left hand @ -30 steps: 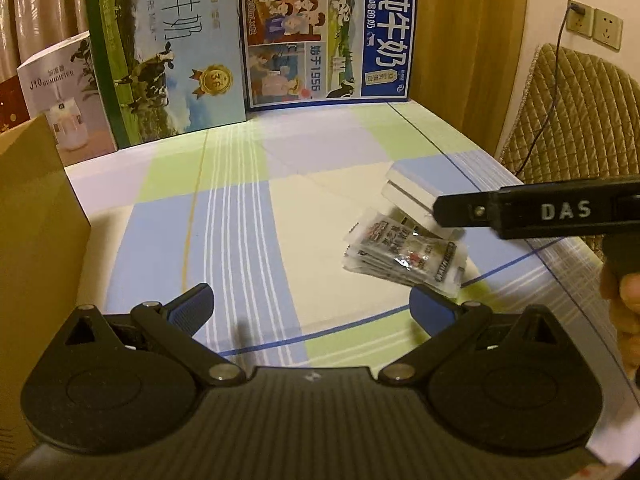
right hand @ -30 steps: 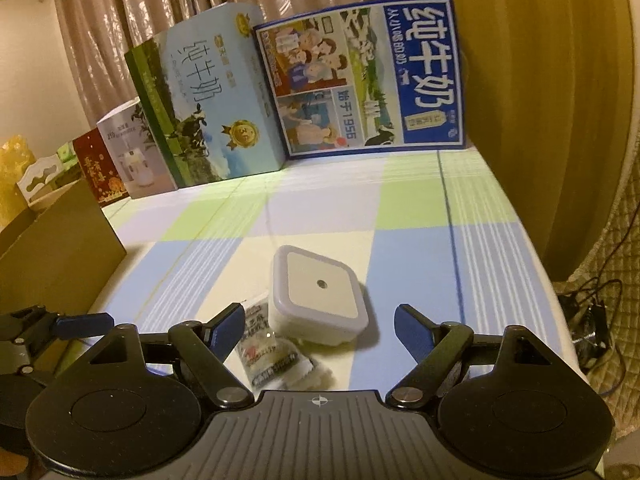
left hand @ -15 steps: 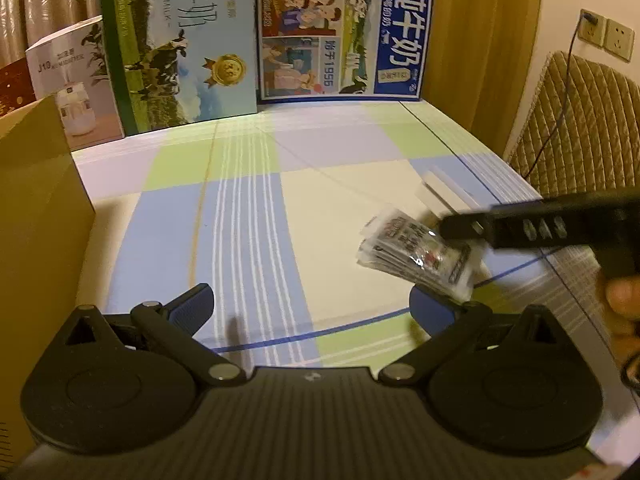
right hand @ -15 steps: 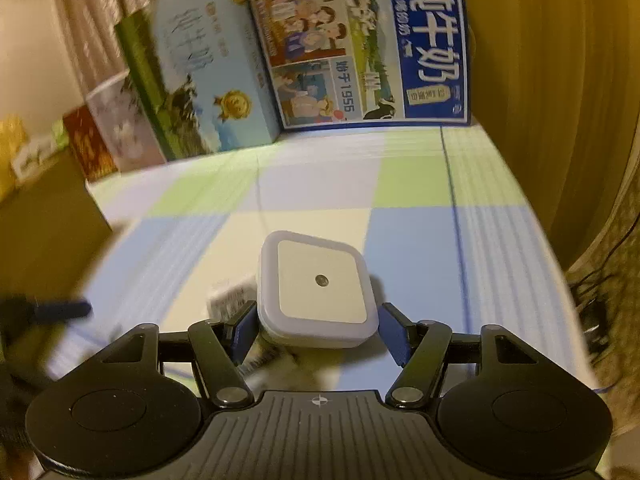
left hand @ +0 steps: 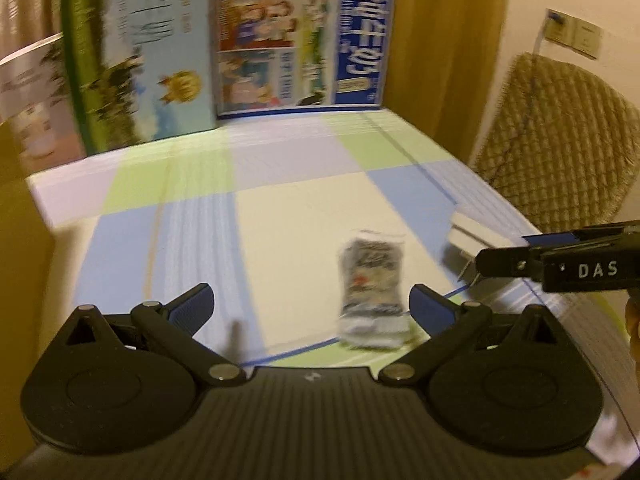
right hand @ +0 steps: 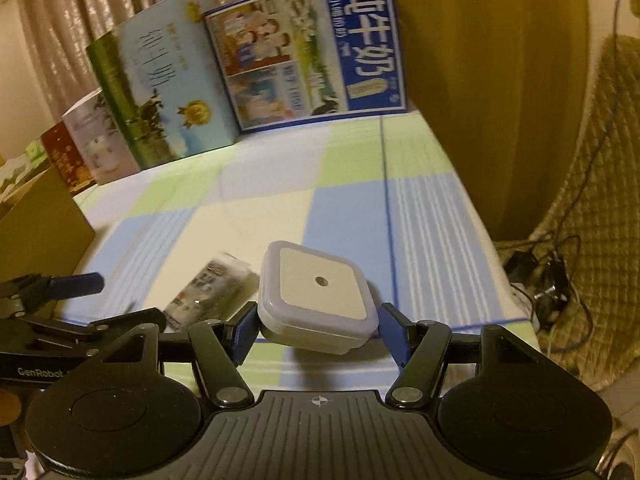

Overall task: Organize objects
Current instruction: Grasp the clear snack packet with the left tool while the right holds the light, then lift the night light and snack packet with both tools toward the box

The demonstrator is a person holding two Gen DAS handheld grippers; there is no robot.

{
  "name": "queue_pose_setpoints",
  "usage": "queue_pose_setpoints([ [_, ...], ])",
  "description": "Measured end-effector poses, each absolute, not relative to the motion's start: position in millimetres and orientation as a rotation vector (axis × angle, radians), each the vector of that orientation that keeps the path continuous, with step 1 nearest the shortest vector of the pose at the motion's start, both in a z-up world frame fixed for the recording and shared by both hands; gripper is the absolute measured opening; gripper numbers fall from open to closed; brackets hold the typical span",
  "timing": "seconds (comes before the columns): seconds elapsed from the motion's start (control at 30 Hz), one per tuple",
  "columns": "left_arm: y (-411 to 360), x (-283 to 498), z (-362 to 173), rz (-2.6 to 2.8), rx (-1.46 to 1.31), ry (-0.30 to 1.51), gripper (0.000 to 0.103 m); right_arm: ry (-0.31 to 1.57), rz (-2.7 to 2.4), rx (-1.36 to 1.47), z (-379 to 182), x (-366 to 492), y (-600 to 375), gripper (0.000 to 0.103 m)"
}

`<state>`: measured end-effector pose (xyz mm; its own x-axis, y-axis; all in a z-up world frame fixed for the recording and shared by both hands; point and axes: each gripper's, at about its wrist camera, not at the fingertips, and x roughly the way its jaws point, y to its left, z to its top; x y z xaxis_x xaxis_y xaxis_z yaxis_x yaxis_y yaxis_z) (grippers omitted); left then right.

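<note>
The right gripper (right hand: 316, 330), open around the item a second ago, is now clamped on the square white plastic night-light with a small central sensor dot (right hand: 318, 298), which sits tilted and lifted clear of the checked blue, green and cream tablecloth (right hand: 352, 208). Grasp complete; transfer judged next. The clear printed plastic snack packet (left hand: 374, 290) remains on the cloth at 2 o'clock from the left gripper (left hand: 310, 308), whose jaws stand apart, empty.
</note>
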<state>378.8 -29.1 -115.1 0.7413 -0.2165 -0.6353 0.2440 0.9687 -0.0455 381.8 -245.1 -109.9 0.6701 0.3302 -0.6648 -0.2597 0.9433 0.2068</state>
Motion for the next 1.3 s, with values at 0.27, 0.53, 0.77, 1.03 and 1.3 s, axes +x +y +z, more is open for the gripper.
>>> queue_pose_setpoints([
  [0.27,-47,399,-131,-0.346,0.048,0.734,0.082,0.77,0.337,0.009,-113,375,-236,0.062],
  [0.53,-54,404,-137,-0.377,0.088,0.738,0.038,0.769,0.33,0.021,-119,379,-238,0.069],
  [0.77,-53,383,-131,-0.367,0.113,0.792,0.032,0.814,0.311,0.026,-119,376,-236,0.063],
  [1.03,-42,309,-127,-0.305,0.129,0.848,0.032,0.915,0.317,-0.06,-105,332,-214,0.062],
  [1.3,-12,246,-122,-0.263,0.058,0.86,0.033,0.951,0.379,-0.055,-95,287,-219,0.066],
])
